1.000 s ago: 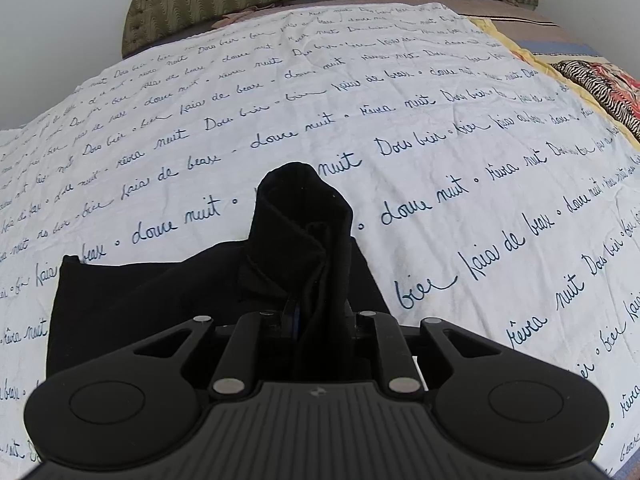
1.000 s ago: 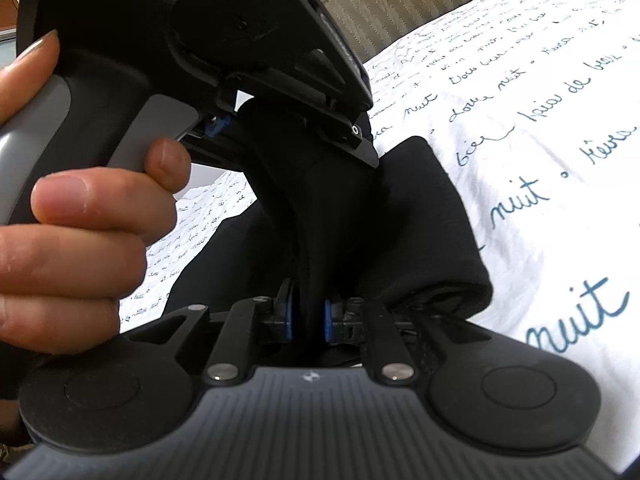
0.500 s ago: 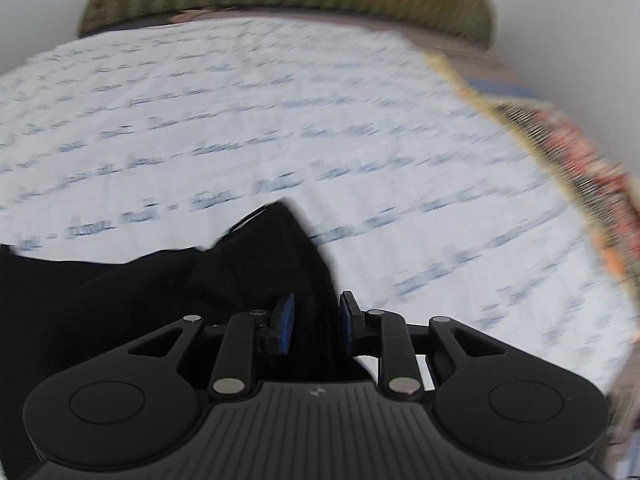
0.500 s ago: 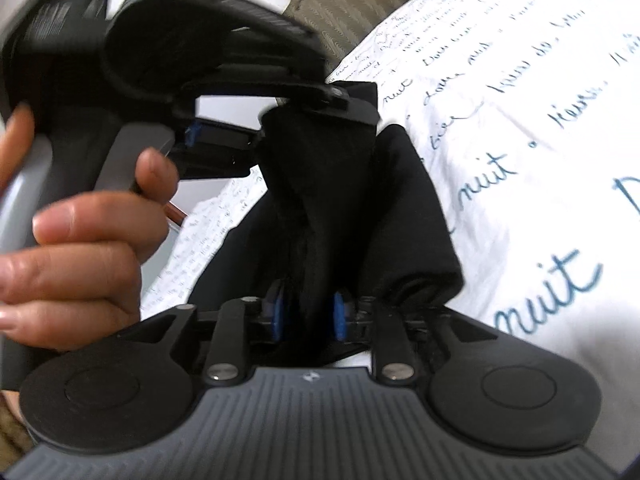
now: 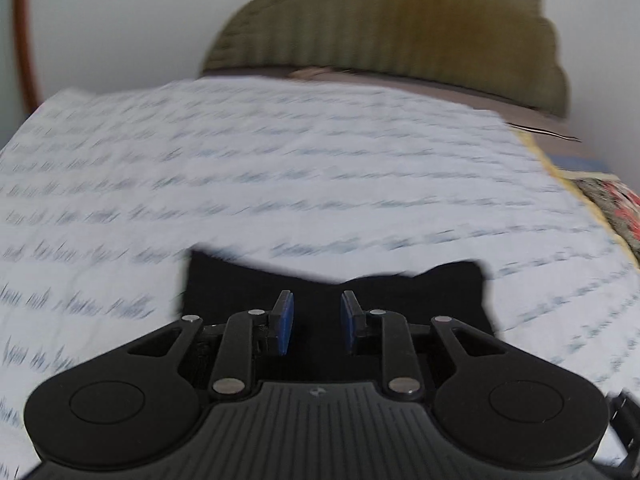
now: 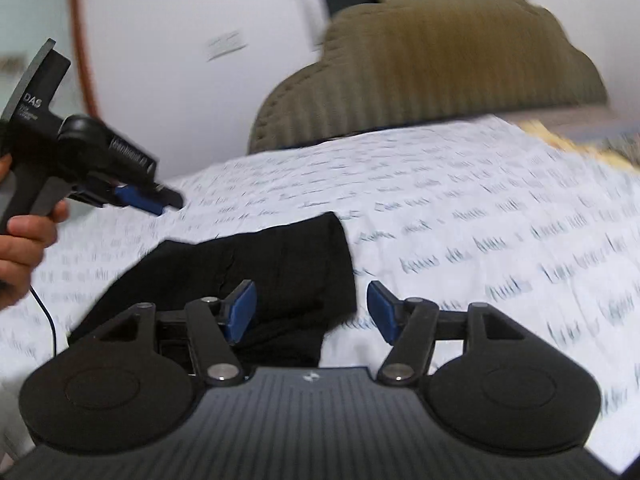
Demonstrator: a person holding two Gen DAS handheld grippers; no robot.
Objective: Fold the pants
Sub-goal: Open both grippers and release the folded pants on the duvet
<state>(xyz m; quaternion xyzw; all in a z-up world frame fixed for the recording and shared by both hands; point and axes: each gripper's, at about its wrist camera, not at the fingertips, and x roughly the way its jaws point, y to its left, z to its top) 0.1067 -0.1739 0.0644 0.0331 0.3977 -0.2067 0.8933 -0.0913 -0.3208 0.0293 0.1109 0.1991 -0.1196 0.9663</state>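
A: Left wrist view first. Left gripper (image 5: 316, 322) has its blue pads (image 5: 283, 322) spread, nothing between them. The black pants (image 5: 332, 300) lie flat on the white sheet w/ script print (image 5: 320, 168), right under and just ahead of the tips.

B: Touching?

A: Can't tell, too much blur. Pants' far edge runs across behind both pads, one corner sticking out on the left, another on the right.

B: Right wrist view, left to right?

A: Far left, a hand (image 6: 20, 248) grips the left gripper's handle; that gripper (image 6: 160, 202) hangs above the sheet (image 6: 480, 208), apart from the pants. Centre, the pants (image 6: 260, 276) are a dark folded heap. Right gripper (image 6: 312, 312) is spread wide, empty. Its left pad (image 6: 240, 310) sits over the fabric, its right pad (image 6: 382, 314) over bare sheet, so the pants' right edge falls between the two.

B: Background?

A: Olive ribbed headboard (image 6: 432, 76) at the back, white wall (image 6: 192, 40) at left.
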